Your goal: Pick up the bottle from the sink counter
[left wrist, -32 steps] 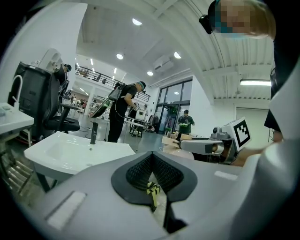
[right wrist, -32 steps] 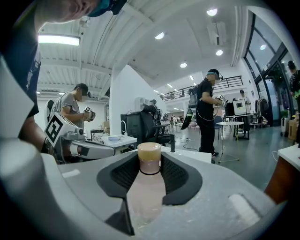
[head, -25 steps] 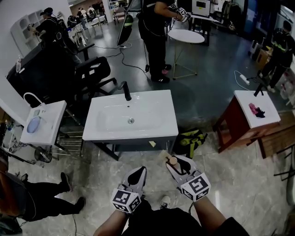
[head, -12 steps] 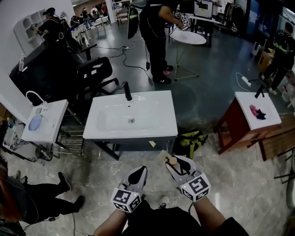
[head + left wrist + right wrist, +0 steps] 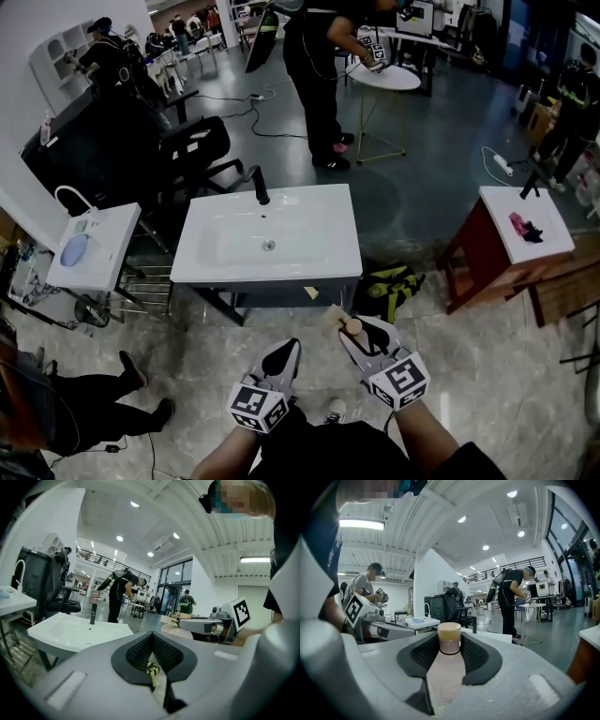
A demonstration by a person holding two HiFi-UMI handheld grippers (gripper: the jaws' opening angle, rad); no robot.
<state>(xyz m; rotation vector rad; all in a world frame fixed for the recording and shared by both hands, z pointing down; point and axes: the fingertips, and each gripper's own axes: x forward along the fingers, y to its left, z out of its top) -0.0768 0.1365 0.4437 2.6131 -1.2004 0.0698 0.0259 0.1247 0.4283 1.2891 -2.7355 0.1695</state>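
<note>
Little has shifted since a second ago: both grippers hang where they were, while the standing person in dark clothes (image 5: 314, 84), far ahead of them, has leaned further over the round white table (image 5: 392, 77).

The right gripper (image 5: 362, 328) (image 5: 450, 637) has its jaws set wide and pressed on a pale pink bottle with a tan round cap (image 5: 352, 326) (image 5: 449, 667), the cap poking out past the jaw tips. So the bottle is off the counter and in that grip, above the floor. The left gripper (image 5: 288, 346) (image 5: 152, 637), just beside it, has its jaws drawn together with nothing between them.

Straight ahead of both tools stands a white rectangular washbasin on a dark cabinet (image 5: 211, 272), with a black faucet (image 5: 257, 185) at its far edge. A yellow-and-black bag (image 5: 389, 286) lies on the floor just ahead of the right gripper. Pale marbled tiles run under the tools, and darker grey floor lies beyond the basin. Off to the left gripper's side are a smaller white sink stand (image 5: 98, 253) and a black office chair (image 5: 187, 141). Off to the right gripper's side is a red-brown cabinet with a white top (image 5: 514, 246).

As for print, each gripper's cube carries black-and-white square markers (image 5: 399, 379); any label on the bottle is too small to tell.
</note>
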